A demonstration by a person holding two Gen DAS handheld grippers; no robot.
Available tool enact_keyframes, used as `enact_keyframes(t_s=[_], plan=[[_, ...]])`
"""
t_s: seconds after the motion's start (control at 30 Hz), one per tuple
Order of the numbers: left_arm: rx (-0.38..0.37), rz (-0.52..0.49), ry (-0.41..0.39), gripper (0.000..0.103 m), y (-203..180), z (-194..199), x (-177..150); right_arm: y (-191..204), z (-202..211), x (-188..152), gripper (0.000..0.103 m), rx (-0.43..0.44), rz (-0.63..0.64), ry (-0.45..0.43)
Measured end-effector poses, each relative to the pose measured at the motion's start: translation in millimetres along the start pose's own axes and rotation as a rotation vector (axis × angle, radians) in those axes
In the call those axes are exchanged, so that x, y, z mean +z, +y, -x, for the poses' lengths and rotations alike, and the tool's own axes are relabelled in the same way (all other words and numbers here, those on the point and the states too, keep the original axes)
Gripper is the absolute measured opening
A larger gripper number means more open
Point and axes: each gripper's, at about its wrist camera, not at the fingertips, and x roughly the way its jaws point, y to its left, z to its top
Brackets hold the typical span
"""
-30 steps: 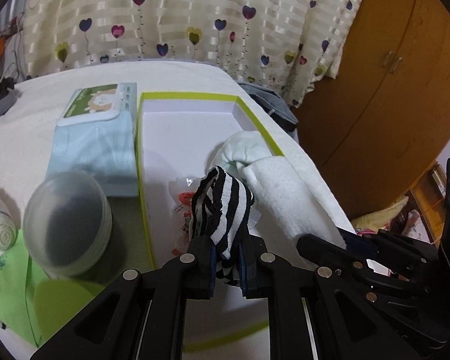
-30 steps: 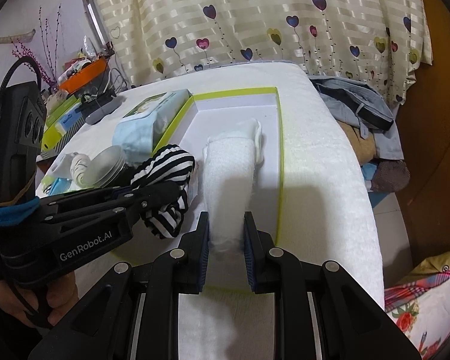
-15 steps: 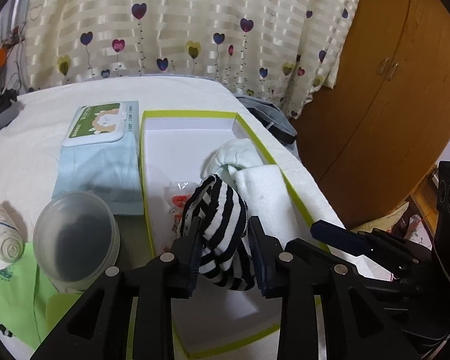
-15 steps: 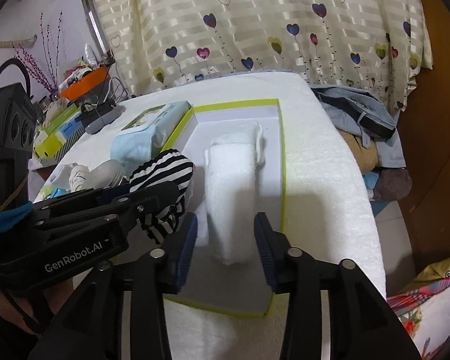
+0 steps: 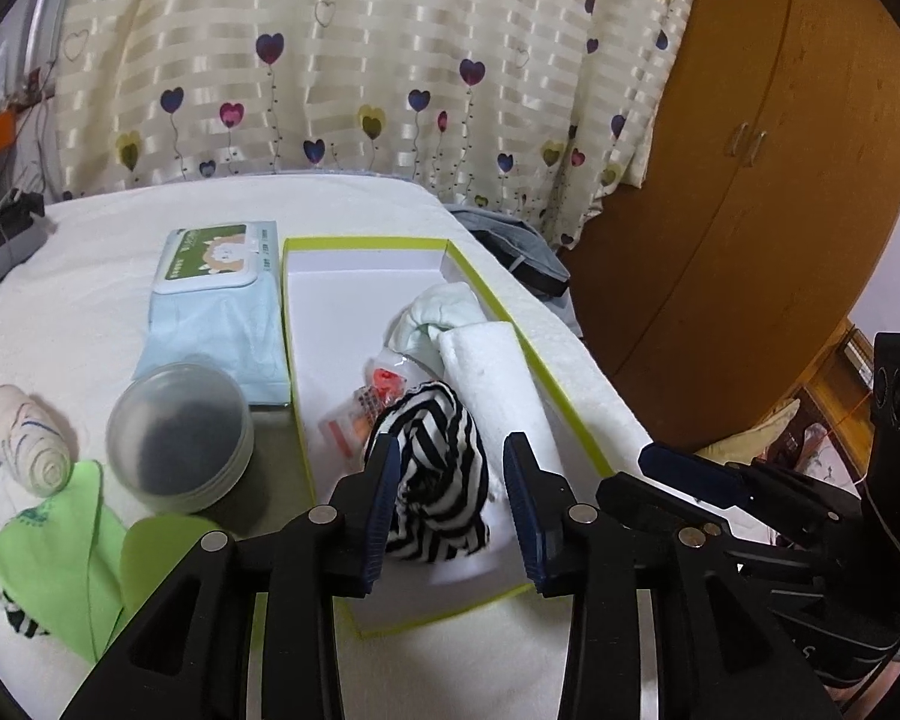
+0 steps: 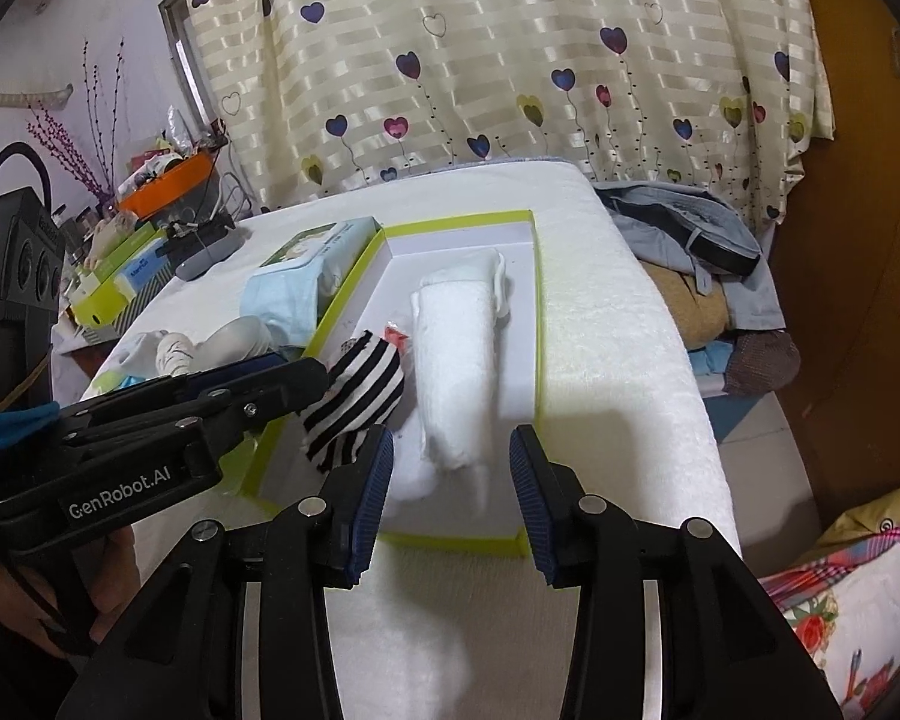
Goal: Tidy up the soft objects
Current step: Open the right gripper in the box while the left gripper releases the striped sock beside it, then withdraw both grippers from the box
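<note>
A green-rimmed white box (image 5: 306, 360) (image 6: 528, 324) lies on the white table. In it are a black-and-white striped sock (image 5: 438, 468) (image 6: 354, 402), a rolled white towel (image 5: 492, 378) (image 6: 456, 354), a pale green roll (image 5: 444, 306) and a small plastic packet (image 5: 366, 408). My left gripper (image 5: 450, 510) is open, its fingers either side of the striped sock without gripping it. My right gripper (image 6: 450, 492) is open just behind the towel's near end, above the box's front edge.
Left of the box are a wipes pack (image 5: 216, 294), a round lidded plastic tub (image 5: 180, 438), a rolled sock (image 5: 30, 450) and green cloth (image 5: 60, 570). Clutter (image 6: 150, 240) sits at the table's far left. Clothes (image 6: 690, 240) and a wooden wardrobe (image 5: 750, 180) are right.
Both grippers have opened and drawn back. The left let go of the striped sock, which now lies in the box. The right let go of the white towel.
</note>
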Motion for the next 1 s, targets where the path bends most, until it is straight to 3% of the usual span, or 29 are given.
enact_keyframes(t_s=[0.43,1.0], plan=[[0.029,-0.024,-0.065,0.034,-3,56,-24,34,29,-15,0.042,0.021,0.054,-0.048],[0.083,0.038,-0.102,0.034,32,97,-48,83,33,-31,0.048,0.075,0.138,-0.047]])
